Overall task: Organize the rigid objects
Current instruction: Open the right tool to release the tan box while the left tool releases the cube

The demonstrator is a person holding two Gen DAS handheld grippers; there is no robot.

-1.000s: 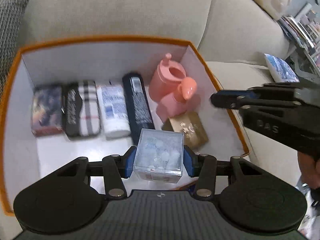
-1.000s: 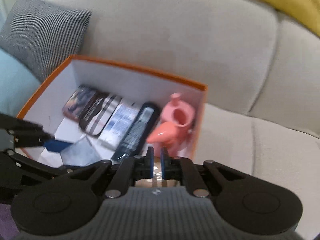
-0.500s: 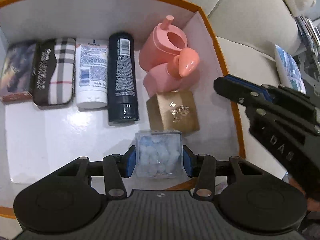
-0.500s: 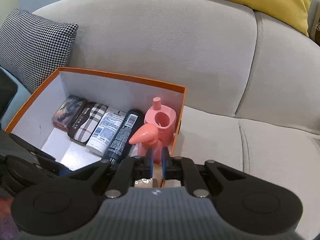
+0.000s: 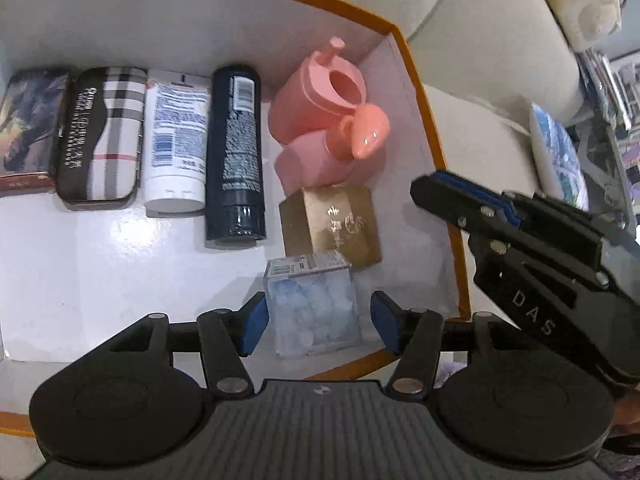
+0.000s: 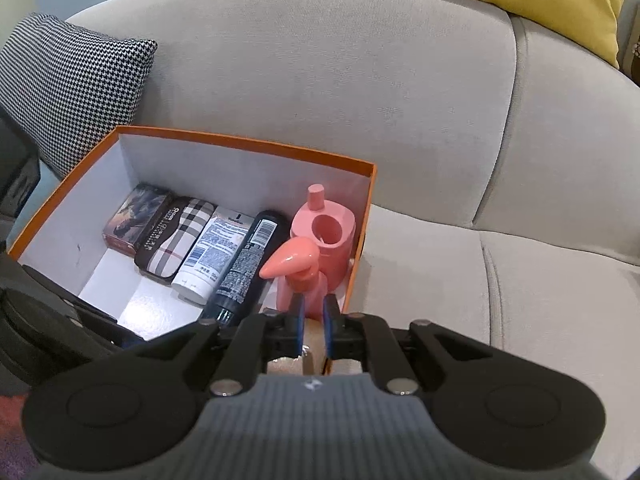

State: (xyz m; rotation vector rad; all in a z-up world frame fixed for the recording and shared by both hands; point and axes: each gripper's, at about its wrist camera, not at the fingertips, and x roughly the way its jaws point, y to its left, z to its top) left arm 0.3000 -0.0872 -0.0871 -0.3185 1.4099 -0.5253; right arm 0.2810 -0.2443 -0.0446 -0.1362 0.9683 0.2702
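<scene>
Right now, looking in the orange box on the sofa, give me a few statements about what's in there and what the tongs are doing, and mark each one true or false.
1. The clear cube of pale blue pieces sits on the orange box floor between the left tongs, whose jaws are opening. True.
2. The gold box lies left of the plaid case. False: it lies far to its right, below the pink pump bottle.
3. The black tube lies beside the white tube. True.
4. The right tongs grip the pink pump bottle. False: they are shut on nothing.
</scene>
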